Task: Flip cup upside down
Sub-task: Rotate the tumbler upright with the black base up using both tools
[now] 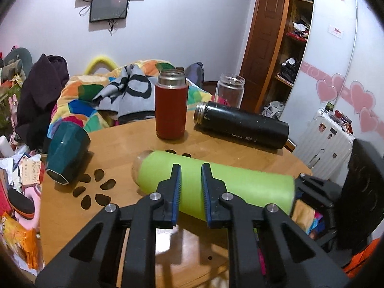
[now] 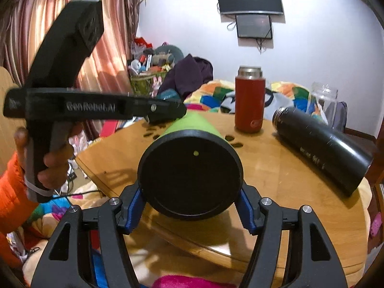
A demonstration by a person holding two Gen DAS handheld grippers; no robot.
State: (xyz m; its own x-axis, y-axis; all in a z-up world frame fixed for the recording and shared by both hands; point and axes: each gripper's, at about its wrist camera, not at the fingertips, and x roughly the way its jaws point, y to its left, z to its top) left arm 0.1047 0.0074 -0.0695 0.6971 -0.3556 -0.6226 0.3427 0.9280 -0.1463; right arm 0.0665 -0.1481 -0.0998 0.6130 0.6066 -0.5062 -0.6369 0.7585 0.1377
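Note:
A lime-green cup [image 1: 240, 187] lies on its side across the wooden table [image 1: 115, 148], its clear mouth end to the left. My left gripper [image 1: 190, 168] hovers over its middle with its jaws a little apart, not touching it. My right gripper [image 2: 189, 206] is shut on the cup's black base end [image 2: 189, 175], one blue pad [image 2: 134, 206] on each side. The left gripper also shows in the right wrist view [image 2: 165, 114], above the green body [image 2: 192, 124].
A red flask [image 1: 171, 105] stands upright behind the cup. A black flask [image 1: 242, 124] lies on its side at the right. A dark teal cup [image 1: 67, 152] lies tipped at the left table edge. A clear jar [image 1: 230, 90] stands at the back.

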